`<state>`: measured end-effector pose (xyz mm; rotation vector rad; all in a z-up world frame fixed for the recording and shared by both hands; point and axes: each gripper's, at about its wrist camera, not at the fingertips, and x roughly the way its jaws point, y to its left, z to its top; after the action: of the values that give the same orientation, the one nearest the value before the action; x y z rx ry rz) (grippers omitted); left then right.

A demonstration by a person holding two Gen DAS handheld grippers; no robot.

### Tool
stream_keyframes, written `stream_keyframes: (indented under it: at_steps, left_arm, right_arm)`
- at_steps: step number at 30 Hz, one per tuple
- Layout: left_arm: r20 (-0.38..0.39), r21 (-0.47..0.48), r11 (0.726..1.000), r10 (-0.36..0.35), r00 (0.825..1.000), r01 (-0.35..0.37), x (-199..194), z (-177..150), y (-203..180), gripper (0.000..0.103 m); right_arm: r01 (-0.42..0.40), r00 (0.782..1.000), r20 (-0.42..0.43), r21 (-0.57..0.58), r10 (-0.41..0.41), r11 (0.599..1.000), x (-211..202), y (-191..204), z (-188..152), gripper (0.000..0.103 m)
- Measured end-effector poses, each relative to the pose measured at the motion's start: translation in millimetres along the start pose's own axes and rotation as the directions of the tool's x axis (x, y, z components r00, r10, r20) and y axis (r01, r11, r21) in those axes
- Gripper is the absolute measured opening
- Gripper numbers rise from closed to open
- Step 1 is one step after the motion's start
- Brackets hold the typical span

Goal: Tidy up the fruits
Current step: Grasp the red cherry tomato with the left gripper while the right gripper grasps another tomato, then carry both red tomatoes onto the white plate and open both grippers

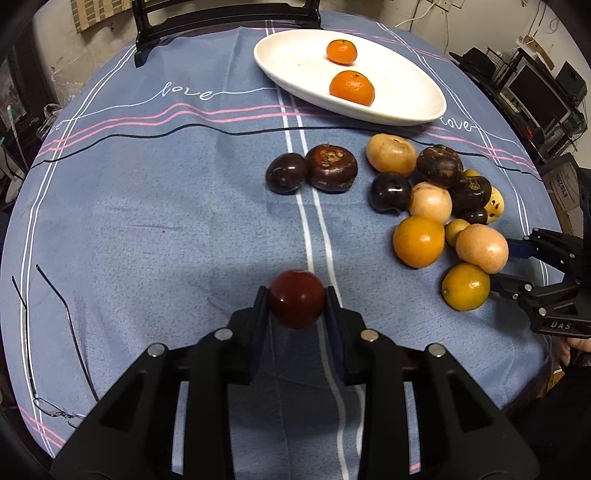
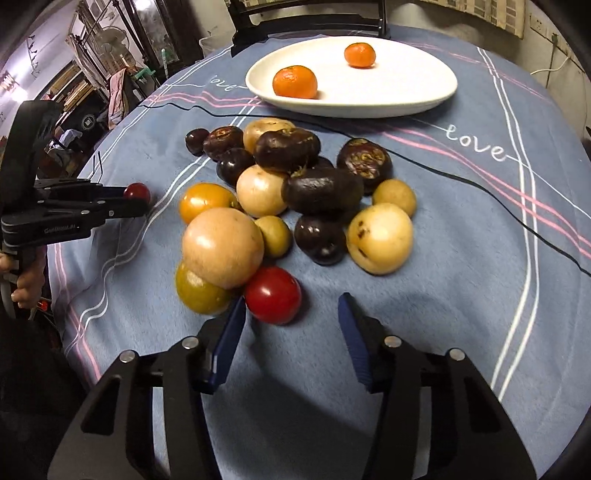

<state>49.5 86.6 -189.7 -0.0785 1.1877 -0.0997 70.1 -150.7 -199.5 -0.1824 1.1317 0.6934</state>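
My left gripper [image 1: 296, 301] is shut on a small dark red fruit [image 1: 296, 303], held just above the blue cloth; the right wrist view shows the same gripper [image 2: 142, 201] and fruit [image 2: 137, 192] at the left. My right gripper [image 2: 291, 298] stands open low over the cloth. A red tomato [image 2: 272, 294] lies between its blue pads, close to the left one and well clear of the right one. Behind the tomato is a pile of dark purple, pale tan and yellow fruits [image 2: 288, 192]. A white oval plate [image 2: 406, 92] at the back holds two mandarins [image 2: 294, 82] [image 2: 359, 54].
Two dark fruits [image 1: 310, 170] lie apart from the pile, left of it. A thin black cable [image 1: 184, 129] crosses the cloth in front of the plate. Wire-rimmed glasses [image 1: 55, 410] lie near the left table edge. A dark chair [image 1: 221, 18] stands behind the table.
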Motion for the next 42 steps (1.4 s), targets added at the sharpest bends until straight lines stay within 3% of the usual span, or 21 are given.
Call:
stream_keyframes:
  at_steps: [2,5,11,15,21,26,27,28,29,34,37,42]
  left_arm:
    - [-0.004,-0.005,1.0,0.001,1.0,-0.001,1,0,2,0.03]
    - [-0.006,-0.011,1.0,0.0,1.0,0.0,2,0,4,0.03]
    - [0.001,0.001,1.0,-0.016,1.0,0.016,5,7,0,0.03]
    - [0.029,-0.001,0.999,-0.04,0.999,0.04,0,21,-3,0.03]
    - [0.072,-0.002,0.998,-0.059,0.996,0.059,-4,58,-4,0.03]
    - [0.089,0.02,0.998,-0.053,0.995,0.051,-6,87,-7,0.032]
    - [0.076,0.042,0.998,-0.053,0.996,0.05,-7,87,-8,0.036]
    - [0.064,0.061,0.997,-0.051,0.997,0.047,-7,84,-8,0.05]
    - [0.055,0.079,0.996,-0.043,0.998,0.039,-8,79,-9,0.054]
    - [-0.046,0.129,0.99,-0.049,0.998,0.055,7,43,-16,0.054]
    - [-0.106,0.083,0.993,-0.069,0.992,0.078,26,33,-13,0.036]
    - [-0.088,0.049,0.995,-0.087,0.992,0.091,24,31,-6,0.03]
  right_arm:
    - [0.001,1.0,0.004,-0.006,-0.001,1.0,2,2,3,0.052]
    - [-0.038,0.999,0.005,-0.002,0.038,0.999,2,3,5,0.031]
    - [-0.021,1.0,0.01,0.015,0.021,1.0,-6,-1,1,0.031]
    - [-0.006,0.997,0.076,0.135,-0.004,0.991,-31,-27,-3,0.031]
    - [0.001,0.99,0.134,0.228,-0.032,0.974,-53,-56,4,0.031]
    - [-0.01,0.985,0.173,0.221,-0.029,0.975,-58,-63,27,0.031]
    - [-0.014,0.985,0.173,0.216,-0.024,0.976,-58,-63,32,0.031]
    - [-0.023,0.984,0.178,0.211,-0.016,0.977,-57,-62,37,0.031]
    - [-0.033,0.983,0.182,0.206,-0.005,0.978,-56,-61,41,0.031]
    - [-0.073,0.984,0.175,0.205,0.037,0.976,-48,-57,45,0.031]
    - [-0.082,0.985,0.167,0.21,0.047,0.974,-46,-57,46,0.031]
    - [-0.088,0.985,0.165,0.229,0.05,0.97,-47,-62,45,0.031]
